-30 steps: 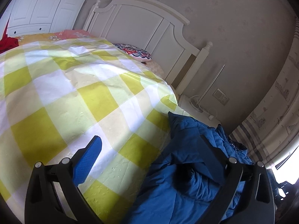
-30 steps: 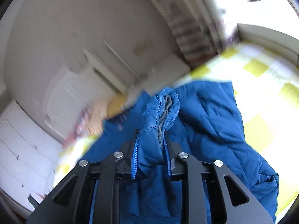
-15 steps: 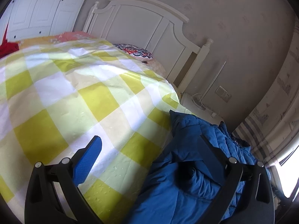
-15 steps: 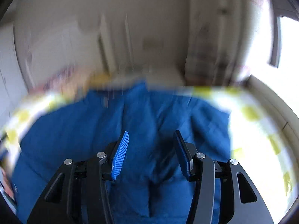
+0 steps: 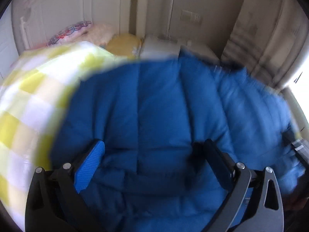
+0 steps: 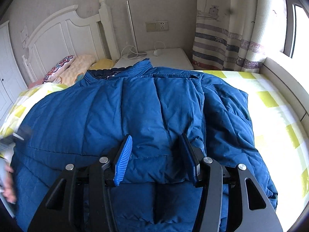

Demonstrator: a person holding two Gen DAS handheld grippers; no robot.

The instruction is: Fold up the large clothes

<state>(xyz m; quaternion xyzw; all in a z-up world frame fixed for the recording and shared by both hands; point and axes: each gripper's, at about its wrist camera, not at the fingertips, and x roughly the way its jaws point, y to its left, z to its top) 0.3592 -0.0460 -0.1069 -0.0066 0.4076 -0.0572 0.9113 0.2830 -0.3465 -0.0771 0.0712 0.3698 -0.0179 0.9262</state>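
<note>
A blue puffy jacket [image 6: 135, 106] lies spread on the yellow-and-white checked bedcover [image 6: 270, 100], collar toward the headboard. My right gripper [image 6: 156, 138] hovers over its near folded edge. The fingers stand apart and a padded panel bulges between them, but the pads do not press on it. In the blurred left wrist view the jacket [image 5: 164, 100] fills the middle. My left gripper [image 5: 153, 145] is wide open just above it, holding nothing. In the right wrist view the left gripper [image 6: 11, 141] is a blur at the left edge, with the person's hand [image 6: 7, 185] below it.
A white headboard [image 6: 63, 36] and pillows [image 6: 77, 67] are at the far left. Behind the collar stands a white nightstand [image 6: 166, 58] with a lamp pole [image 6: 131, 25]. A striped curtain [image 6: 231, 34] and a window ledge [image 6: 285, 77] border the bed on the right.
My right gripper let go of the jacket fold it pinched and opened; the jacket now lies flat. My left gripper swung from over the checked cover to over the jacket, still open.
</note>
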